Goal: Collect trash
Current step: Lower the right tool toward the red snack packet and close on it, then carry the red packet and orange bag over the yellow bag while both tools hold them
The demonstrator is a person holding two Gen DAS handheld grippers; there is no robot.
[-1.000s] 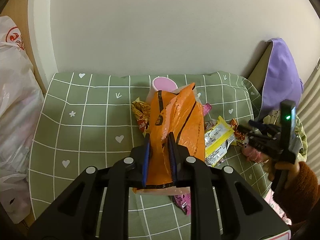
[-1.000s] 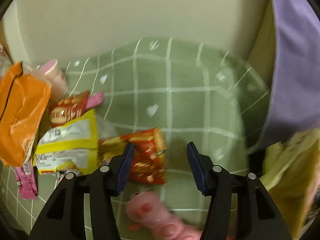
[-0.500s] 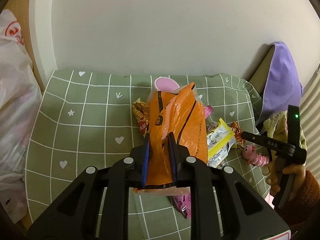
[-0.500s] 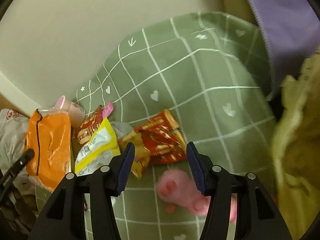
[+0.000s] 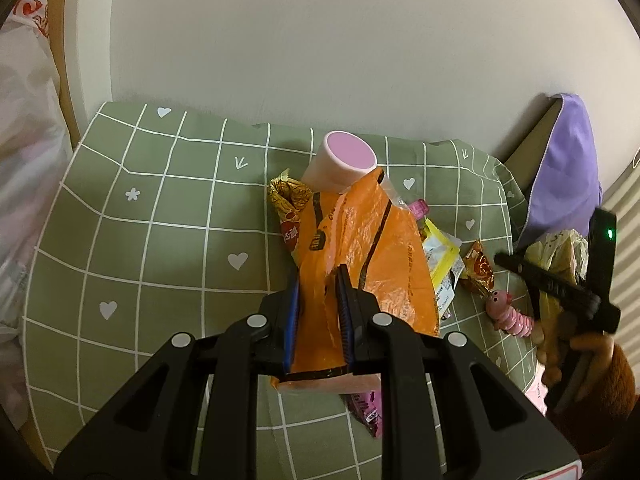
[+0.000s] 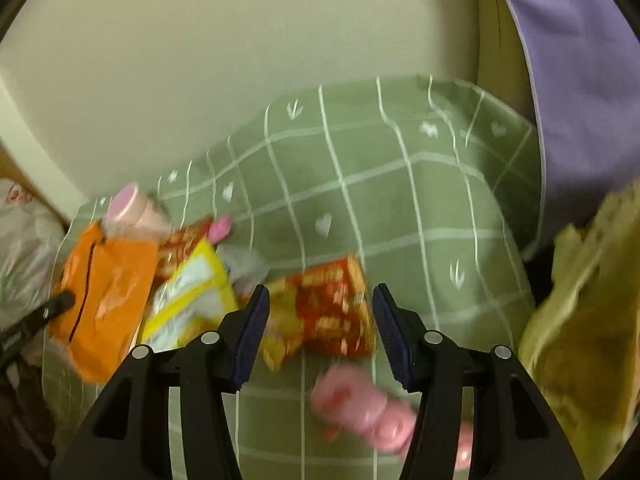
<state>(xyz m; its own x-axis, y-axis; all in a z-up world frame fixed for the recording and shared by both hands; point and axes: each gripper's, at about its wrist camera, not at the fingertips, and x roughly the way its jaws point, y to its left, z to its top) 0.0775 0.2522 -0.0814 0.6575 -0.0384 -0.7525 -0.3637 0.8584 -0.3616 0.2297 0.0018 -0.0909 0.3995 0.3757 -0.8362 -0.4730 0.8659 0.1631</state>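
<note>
Still clamping the orange bag in the left gripper, holding it up over the green checked cloth, no shift from a second ago. Swinging the right gripper, jaws spread and empty, back over the red wrapper beside the yellow packet, framing blurred. Likely lining up on that wrapper as next trash for the bag.

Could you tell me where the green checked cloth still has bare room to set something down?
The cloth is bare on its left side, between the white plastic bag and the orange bag. Another bare patch lies toward the purple fabric, beyond the red wrapper. Around the pink cup and yellow wrapper it is crowded.
</note>
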